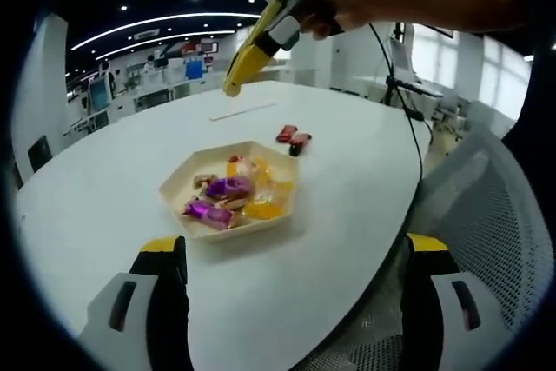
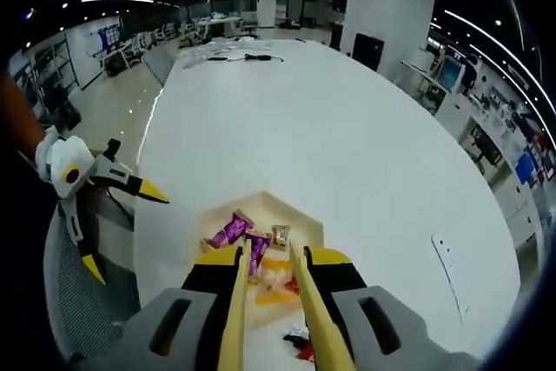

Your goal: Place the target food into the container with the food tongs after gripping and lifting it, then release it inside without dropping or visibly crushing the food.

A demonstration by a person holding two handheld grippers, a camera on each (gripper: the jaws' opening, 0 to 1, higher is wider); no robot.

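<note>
White table point(image 1: 347, 215) stretches open toward twelve o'clock; the hexagonal container point(image 1: 231, 191) sits near its edge. Right gripper point(image 2: 271, 258) holds tongs point(image 2: 269, 301), slightly spread, above it; left gripper point(image 1: 295, 258) gapes wide.

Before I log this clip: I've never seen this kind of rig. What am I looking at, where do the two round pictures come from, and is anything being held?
There is no robot here. A person holds a two-jaw tool in each hand, and a fisheye camera rides on each tool, looking forward along its jaws.

The left gripper view looks across a large white table in an open office. The left gripper has its jaws wide apart at the bottom, holding nothing. The right gripper comes in from above, held by a hand.

The right gripper view looks down from that raised tool, with its jaws close together over a hexagonal tray. Whether they pinch anything I cannot tell.

The tray holds wrapped sweets, purple and orange. Two red-wrapped sweets lie on the table beside it.
</note>
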